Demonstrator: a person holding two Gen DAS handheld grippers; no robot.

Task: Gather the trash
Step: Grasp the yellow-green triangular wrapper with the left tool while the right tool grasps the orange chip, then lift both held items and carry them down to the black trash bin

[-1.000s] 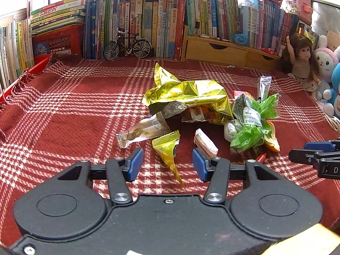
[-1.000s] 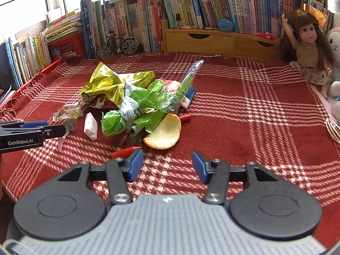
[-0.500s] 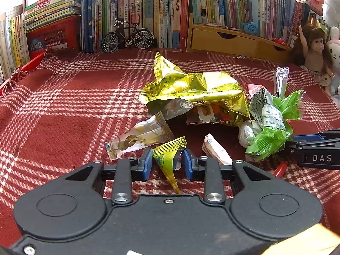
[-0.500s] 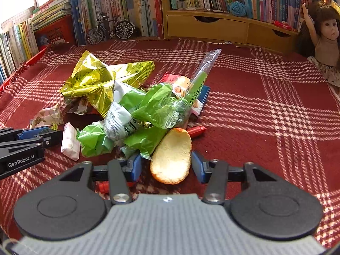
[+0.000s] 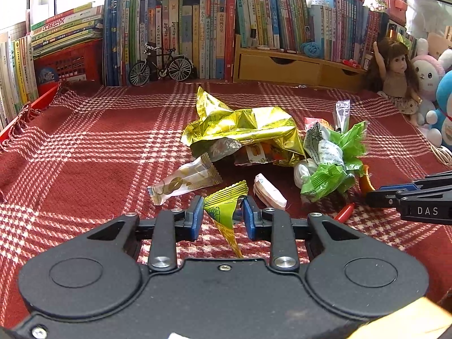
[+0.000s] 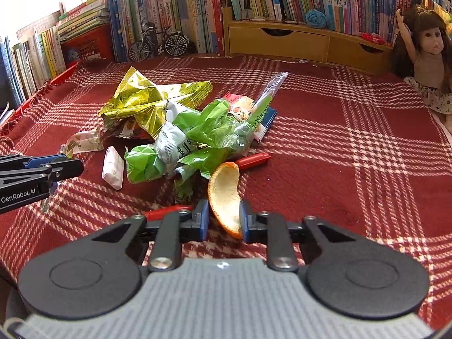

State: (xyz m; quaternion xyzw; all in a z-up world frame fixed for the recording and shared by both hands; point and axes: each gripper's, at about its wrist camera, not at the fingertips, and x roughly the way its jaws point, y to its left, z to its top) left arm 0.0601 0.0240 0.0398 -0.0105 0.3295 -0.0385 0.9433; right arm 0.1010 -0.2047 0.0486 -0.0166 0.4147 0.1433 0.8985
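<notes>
Trash lies heaped on the red plaid cloth (image 5: 93, 152): a crumpled gold foil bag (image 5: 248, 130), a green plastic bag (image 5: 330, 166), a clear candy wrapper (image 5: 183, 180) and a small white packet (image 5: 268, 195). My left gripper (image 5: 221, 220) is shut on a small yellow-green wrapper (image 5: 223, 206), both blue pads against it. My right gripper (image 6: 224, 220) is shut on a curved orange peel (image 6: 224, 186) at the heap's near edge. The right wrist view shows the left gripper (image 6: 42, 169) at the left edge. In the left wrist view the right gripper (image 5: 409, 195) enters from the right.
Rows of books (image 5: 197, 28), a toy bicycle (image 5: 161, 65) and a wooden drawer unit (image 5: 282, 67) line the back. A doll (image 5: 395, 79) and plush toys (image 5: 429, 73) sit at the right. Red stick-like pieces (image 6: 251, 161) lie by the green bag.
Both grippers moved forward to the heap and closed, the left on the yellow-green wrapper and the right on the orange peel. Both views then drew back slightly.
</notes>
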